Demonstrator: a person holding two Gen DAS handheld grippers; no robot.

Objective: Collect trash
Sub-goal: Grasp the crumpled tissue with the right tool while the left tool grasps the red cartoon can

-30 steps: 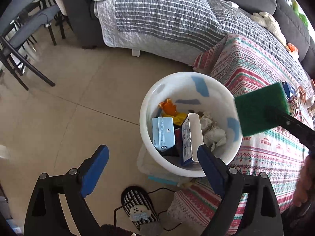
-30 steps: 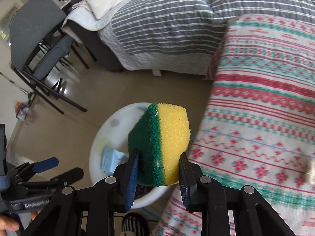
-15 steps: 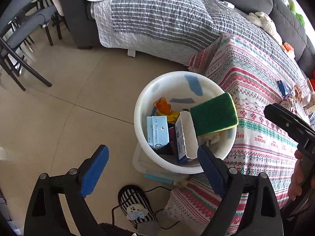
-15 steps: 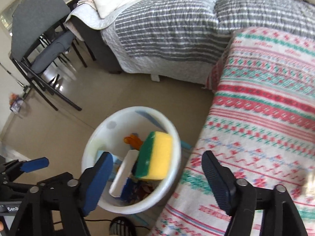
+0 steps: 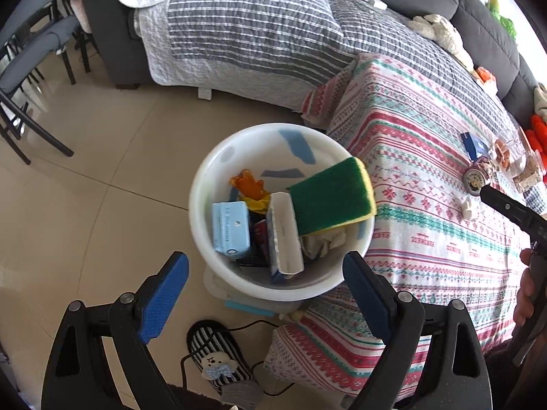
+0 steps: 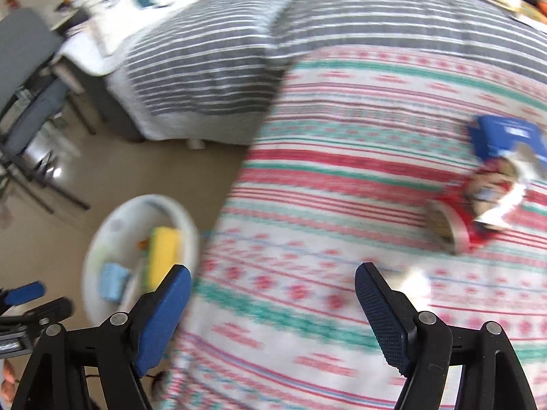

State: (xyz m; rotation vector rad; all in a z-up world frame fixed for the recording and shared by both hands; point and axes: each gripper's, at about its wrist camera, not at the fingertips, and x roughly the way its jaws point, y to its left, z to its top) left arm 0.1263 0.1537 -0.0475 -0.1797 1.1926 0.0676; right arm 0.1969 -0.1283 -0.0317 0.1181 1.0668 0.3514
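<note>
The sponge [image 5: 333, 198] lies in the bucket [image 5: 205, 212], seemingly just beside the table [image 5: 427, 239].

Patterned red-and-green table [image 5: 420, 225] at right, carrying a blue packet [image 6: 509, 136], a tape roll [image 6: 448, 225] and small jars [image 5: 477, 177] far right. Tiled floor [image 5: 102, 212] at left, bearing a white bin [image 5: 201, 205] just beside the table and a striped slipper [image 5: 215, 358] nearer.

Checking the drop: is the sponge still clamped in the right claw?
No, the right claw is open and empty; the sponge lies in the white bin.

light: bright daylight | left: sharp, fisheye-curved edges | right: motion-blurred
</note>
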